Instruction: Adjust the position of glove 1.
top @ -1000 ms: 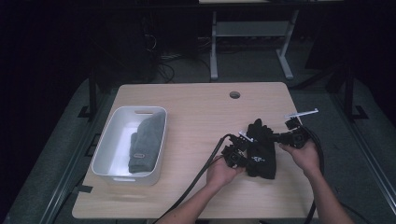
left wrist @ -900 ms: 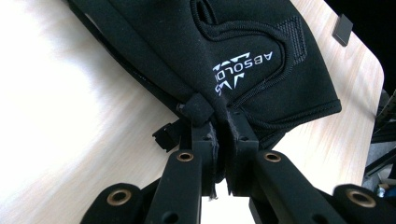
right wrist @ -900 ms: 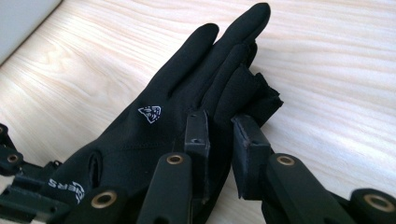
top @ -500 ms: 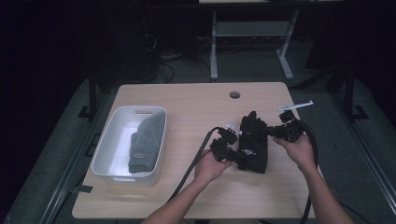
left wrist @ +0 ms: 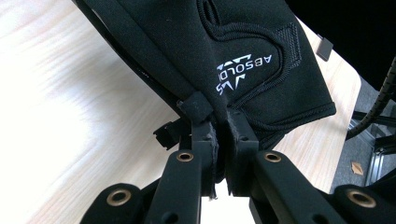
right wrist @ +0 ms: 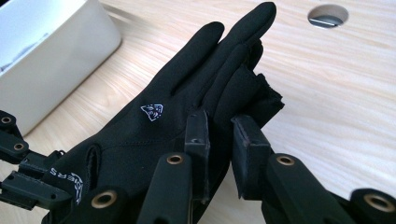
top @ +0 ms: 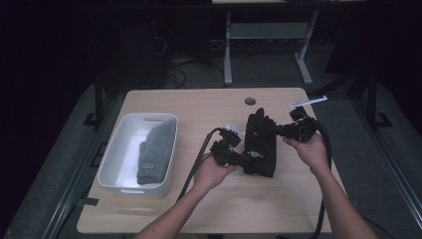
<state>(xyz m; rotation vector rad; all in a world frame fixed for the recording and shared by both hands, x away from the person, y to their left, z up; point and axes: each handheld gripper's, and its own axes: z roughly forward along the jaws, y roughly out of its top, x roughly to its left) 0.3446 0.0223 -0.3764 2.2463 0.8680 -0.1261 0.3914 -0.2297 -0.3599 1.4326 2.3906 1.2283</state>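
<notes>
A black glove [top: 261, 144] hangs stretched between my two grippers over the right half of the wooden table [top: 199, 107]. My left gripper [top: 247, 160] is shut on the cuff end, and its view shows the jaws pinching the glove's [left wrist: 243, 51] hem near white lettering, left gripper [left wrist: 222, 119]. My right gripper [top: 275, 130] is shut on the glove's side near the fingers. In its view the glove [right wrist: 187, 107] spreads flat, fingers pointing away, with folded fabric squeezed at the right gripper [right wrist: 219, 123]. The other gripper [right wrist: 23, 172] shows at the lower left.
A white bin [top: 110, 152] stands on the table's left side with a grey folded cloth [top: 152, 152] inside; its wall [right wrist: 42, 51] appears in the right gripper view. A cable hole [top: 250, 101] lies near the far edge. Cables trail from both grippers toward the front edge.
Both hands have risen and shifted left with the glove, which now hangs stretched lengthwise between the grippers instead of lying bunched on the table.
</notes>
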